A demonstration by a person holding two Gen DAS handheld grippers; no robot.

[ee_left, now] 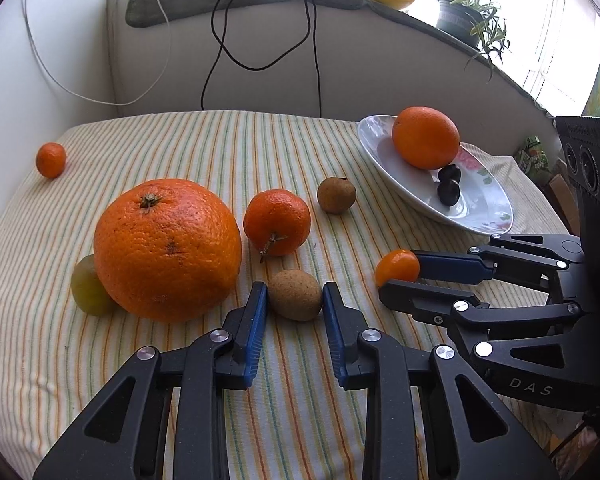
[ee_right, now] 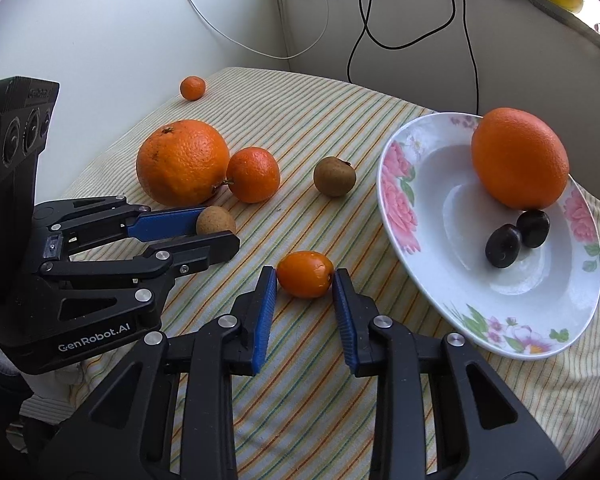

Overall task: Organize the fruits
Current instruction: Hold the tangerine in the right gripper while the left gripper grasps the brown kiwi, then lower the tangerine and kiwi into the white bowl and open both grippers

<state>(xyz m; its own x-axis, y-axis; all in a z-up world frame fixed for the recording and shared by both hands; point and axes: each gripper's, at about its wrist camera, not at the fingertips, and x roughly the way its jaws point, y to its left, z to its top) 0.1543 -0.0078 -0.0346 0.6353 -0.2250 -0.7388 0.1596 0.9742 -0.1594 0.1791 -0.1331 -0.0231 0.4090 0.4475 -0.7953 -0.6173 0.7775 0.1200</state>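
The left gripper (ee_left: 295, 295) is bracketing a small tan fruit (ee_left: 295, 294) on the striped cloth (ee_left: 228, 148) covering the worktop; its blue fingers (ee_left: 256, 312) are sitting against both flanks of the fruit, apparently clenched on it, though the firmness of the hold cannot be confirmed. The right gripper (ee_right: 304, 276) is doing the same with a small oval orange fruit (ee_right: 305, 274), its fingers (ee_right: 266, 304) pressing at the two ends while the fruit is resting on the cloth. Both units are working side by side, each on the fruit nearest it, which is probably meant to let two pieces travel together to the flowered plate (ee_right: 400, 200) on the right. That plate is already carrying a large orange (ee_right: 520, 158) and two dark grapes (ee_right: 516, 238), so it appears to be the collection point. Lying loose on the cloth are a big orange (ee_left: 167, 248), a mandarin (ee_left: 277, 222), a brown round fruit (ee_left: 336, 195), a green grape (ee_left: 86, 290) tucked against the big orange, and a tiny mandarin (ee_left: 51, 159) well apart at the far left. The cloth is soft and slightly wrinkled, limiting rolling. Cables (ee_left: 260, 40) are hanging down the pale wall behind, and a potted plant (ee_left: 460, 16) is standing on the window ledge.
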